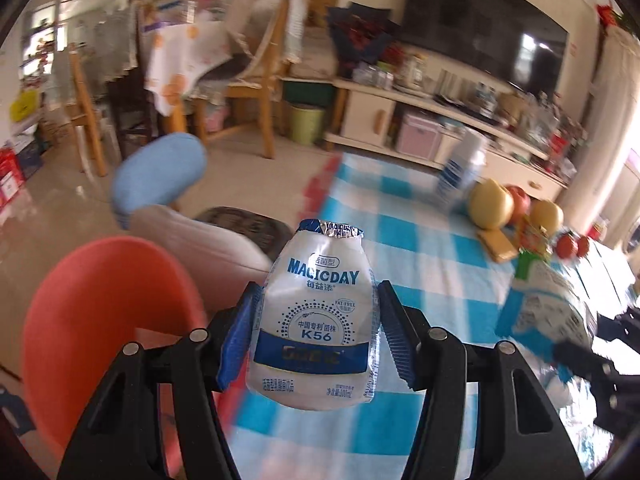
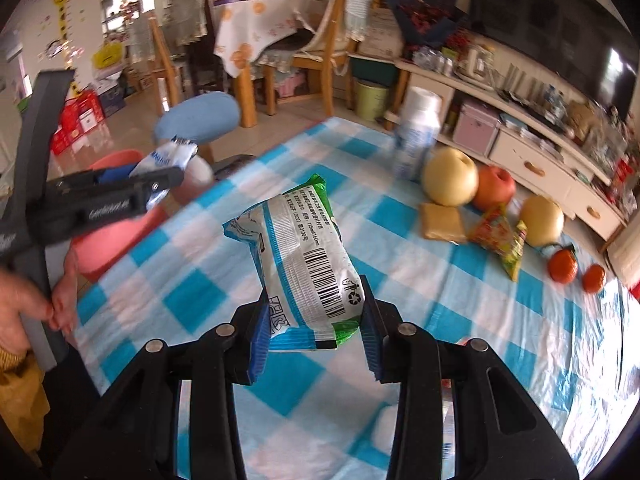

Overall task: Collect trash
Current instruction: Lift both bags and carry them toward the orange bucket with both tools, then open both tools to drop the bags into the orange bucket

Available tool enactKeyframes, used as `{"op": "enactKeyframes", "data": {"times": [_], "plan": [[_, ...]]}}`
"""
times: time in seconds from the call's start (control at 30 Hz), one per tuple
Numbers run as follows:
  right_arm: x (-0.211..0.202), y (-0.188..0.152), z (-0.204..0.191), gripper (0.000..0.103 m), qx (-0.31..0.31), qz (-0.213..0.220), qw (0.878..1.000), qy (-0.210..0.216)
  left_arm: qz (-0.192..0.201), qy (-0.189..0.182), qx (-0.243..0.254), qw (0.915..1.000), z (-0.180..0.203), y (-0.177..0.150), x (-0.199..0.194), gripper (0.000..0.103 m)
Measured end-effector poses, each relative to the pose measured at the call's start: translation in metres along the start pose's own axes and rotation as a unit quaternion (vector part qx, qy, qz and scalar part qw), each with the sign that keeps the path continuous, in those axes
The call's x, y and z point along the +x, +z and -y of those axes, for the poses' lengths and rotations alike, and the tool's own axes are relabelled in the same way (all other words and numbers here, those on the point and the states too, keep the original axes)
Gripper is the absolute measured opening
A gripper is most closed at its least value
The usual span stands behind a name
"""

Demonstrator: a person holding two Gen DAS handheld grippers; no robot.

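Sitting clamped between the pads: yogurt bottle (image 1: 316,320) in left hand-held gripper (image 1: 316,332), wrapper (image 2: 304,276) in right hand-held gripper (image 2: 314,336).

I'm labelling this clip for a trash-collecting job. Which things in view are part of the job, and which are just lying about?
Part of the job:
- crumpled drink bottle, gripped by the left gripper
- snack wrapper, gripped by the right gripper

Lying about on the checked tablecloth:
- pears
- apple
- oranges
- upright white bottle
- colourful snack packet
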State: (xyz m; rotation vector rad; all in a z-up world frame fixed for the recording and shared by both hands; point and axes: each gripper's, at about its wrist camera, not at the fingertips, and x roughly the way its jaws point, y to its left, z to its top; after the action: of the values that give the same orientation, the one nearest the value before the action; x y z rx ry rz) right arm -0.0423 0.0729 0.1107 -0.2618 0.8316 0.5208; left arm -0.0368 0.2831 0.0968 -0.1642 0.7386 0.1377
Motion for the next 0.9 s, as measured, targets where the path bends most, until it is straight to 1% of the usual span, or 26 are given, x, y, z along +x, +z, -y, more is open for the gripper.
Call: {"op": "enactKeyframes", "data": {"times": [0.07,0.23,0.37,0.53,0.67,0.9], "plan": [[-0.001,0.005,-0.022,0.04,-0.021,0.007,1.0,0.004,0.006,0.018,-0.006,0.9998,-0.014,0.002,-0.005,0.06],[-0.002,0.015,-0.07,0.04,-0.047,0.018,0.998,0.028,0.019,0.059,-0.032,0.9976,-0.055,0.008,-0.017,0.06],[0.004,0.024,-0.107,0.04,-0.069,0.022,0.996,0.045,0.023,0.082,-0.057,0.9947,-0.085,0.01,-0.023,0.06],[0.016,0.04,-0.16,0.04,-0.119,0.018,0.991,0.061,0.024,0.106,-0.07,0.9916,-0.11,0.009,-0.027,0.06],[0.027,0.05,-0.185,0.04,-0.144,0.016,0.987,0.067,0.022,0.121,-0.076,0.9895,-0.126,0.01,-0.028,0.06],[0.052,0.061,-0.214,0.041,-0.175,0.0,0.982,0.07,0.012,0.136,-0.096,0.986,-0.15,0.007,-0.027,0.06]]}}
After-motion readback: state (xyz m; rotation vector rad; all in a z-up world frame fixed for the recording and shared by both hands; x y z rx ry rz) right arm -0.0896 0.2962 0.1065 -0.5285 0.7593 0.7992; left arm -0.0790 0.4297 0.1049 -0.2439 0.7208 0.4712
